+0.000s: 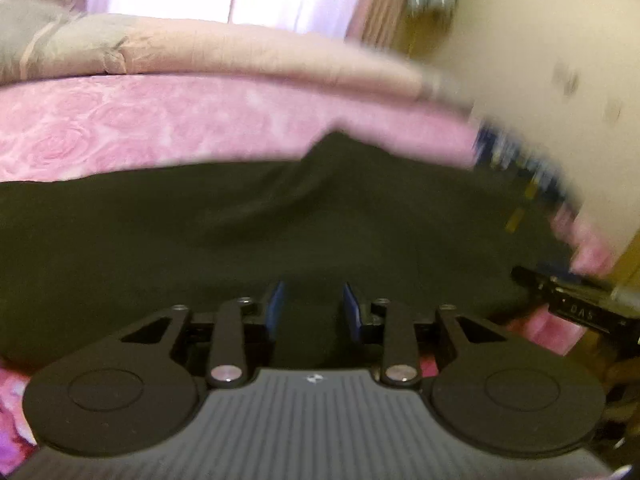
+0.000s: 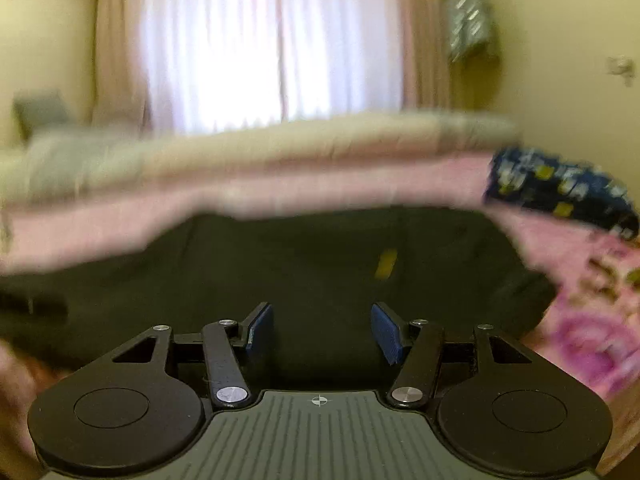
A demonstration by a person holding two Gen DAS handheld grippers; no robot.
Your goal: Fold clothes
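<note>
A dark, near-black garment [image 1: 248,232] lies spread over a pink rose-patterned bedspread [image 1: 120,128]. My left gripper [image 1: 314,304] hovers just above its near part, open, blue pads apart, nothing between them. The other gripper's tip [image 1: 560,288] shows at the right edge of the left wrist view. In the right wrist view the same dark garment [image 2: 300,272] fills the middle, with a small yellow mark [image 2: 387,264] on it. My right gripper [image 2: 322,324] is open wide above the cloth, holding nothing. Both views are motion-blurred.
A folded blue patterned cloth [image 2: 560,188] lies on the bed at the right. A beige quilt [image 2: 280,144] runs along the far side of the bed under a bright curtained window [image 2: 272,40]. Cream walls [image 2: 560,60] stand at the right.
</note>
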